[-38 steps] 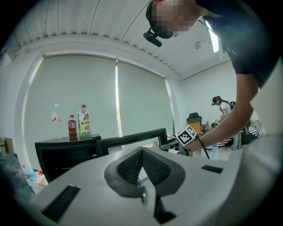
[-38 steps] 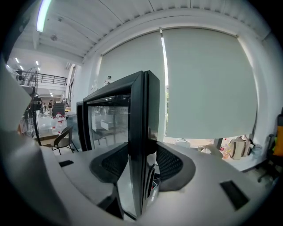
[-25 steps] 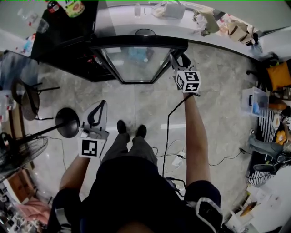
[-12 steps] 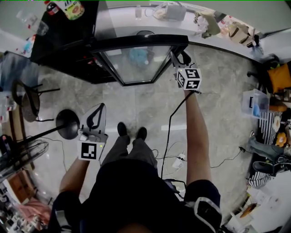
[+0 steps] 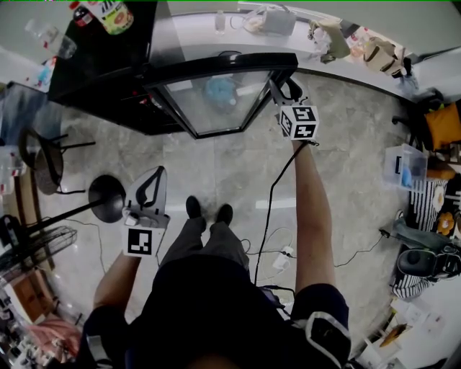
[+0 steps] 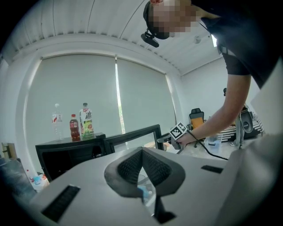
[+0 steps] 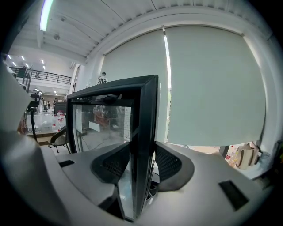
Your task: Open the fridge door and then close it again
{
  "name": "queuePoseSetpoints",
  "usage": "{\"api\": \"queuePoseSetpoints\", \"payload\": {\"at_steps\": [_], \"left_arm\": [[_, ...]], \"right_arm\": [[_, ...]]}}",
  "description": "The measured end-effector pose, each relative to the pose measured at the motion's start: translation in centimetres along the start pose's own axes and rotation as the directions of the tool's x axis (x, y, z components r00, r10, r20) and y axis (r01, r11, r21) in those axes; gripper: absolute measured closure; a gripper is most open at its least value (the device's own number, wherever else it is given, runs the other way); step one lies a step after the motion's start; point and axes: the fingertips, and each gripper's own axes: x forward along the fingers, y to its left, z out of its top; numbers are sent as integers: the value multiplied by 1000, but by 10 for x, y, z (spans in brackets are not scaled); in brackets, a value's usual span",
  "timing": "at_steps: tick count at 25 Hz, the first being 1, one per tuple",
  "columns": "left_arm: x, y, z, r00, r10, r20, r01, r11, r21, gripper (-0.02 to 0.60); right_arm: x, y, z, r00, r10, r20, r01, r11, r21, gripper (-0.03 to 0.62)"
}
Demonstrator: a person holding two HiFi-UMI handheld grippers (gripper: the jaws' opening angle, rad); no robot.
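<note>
While the person stands in front of the black fridge (image 5: pixel 108 68), its glass door (image 5: pixel 216 101) hangs swung out toward them, partly open. The right claw (image 5: pixel 278 91) is closed on the door's free edge, with one pad on each side of the dark frame. The left claw (image 5: pixel 153 180) is squeezed all the way closed with nothing in it. It is held low by the person's left leg, well apart from the fridge. Bottles (image 5: pixel 108 13) stand at the back edge of the fridge's top.
</note>
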Motion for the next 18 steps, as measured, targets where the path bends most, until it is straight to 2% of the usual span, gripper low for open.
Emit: {"api": "queuePoseSetpoints", "payload": {"at_steps": [18], "left_arm": [[5,5,-2,1000,15,-18,-15,1000,2,558]], "right_arm": [[6,-3,4,1000,-30,0,30,999,-46,405]]}}
